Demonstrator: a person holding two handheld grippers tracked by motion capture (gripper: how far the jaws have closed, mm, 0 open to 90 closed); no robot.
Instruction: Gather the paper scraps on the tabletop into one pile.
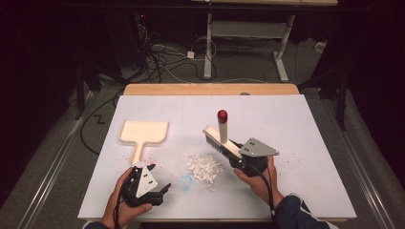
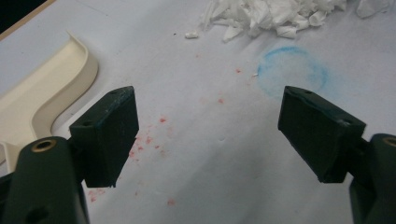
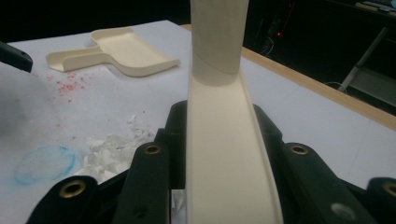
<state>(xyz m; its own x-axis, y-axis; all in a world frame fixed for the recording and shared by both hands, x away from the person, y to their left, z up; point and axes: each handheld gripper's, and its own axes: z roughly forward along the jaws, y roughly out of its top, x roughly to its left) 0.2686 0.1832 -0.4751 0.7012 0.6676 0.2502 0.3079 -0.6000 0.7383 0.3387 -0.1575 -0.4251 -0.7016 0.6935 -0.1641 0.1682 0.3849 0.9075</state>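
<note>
Sweeping step: brush (image 1: 220, 141) is clamped in right tool (image 1: 237, 157) beside paper scraps (image 1: 204, 166); left tool (image 1: 154, 179), wide and empty, is next required on the dustpan (image 1: 143, 133).

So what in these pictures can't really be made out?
- Brush bristles: in the right gripper view, hidden under its own cream back and the right hand-held gripper clamping it.
- Dustpan: in the left gripper view, cut off by the left edge.
- Paper scraps: in the left gripper view, cut by the top edge.
- Room behind the table: in the high view, too dark.
</note>
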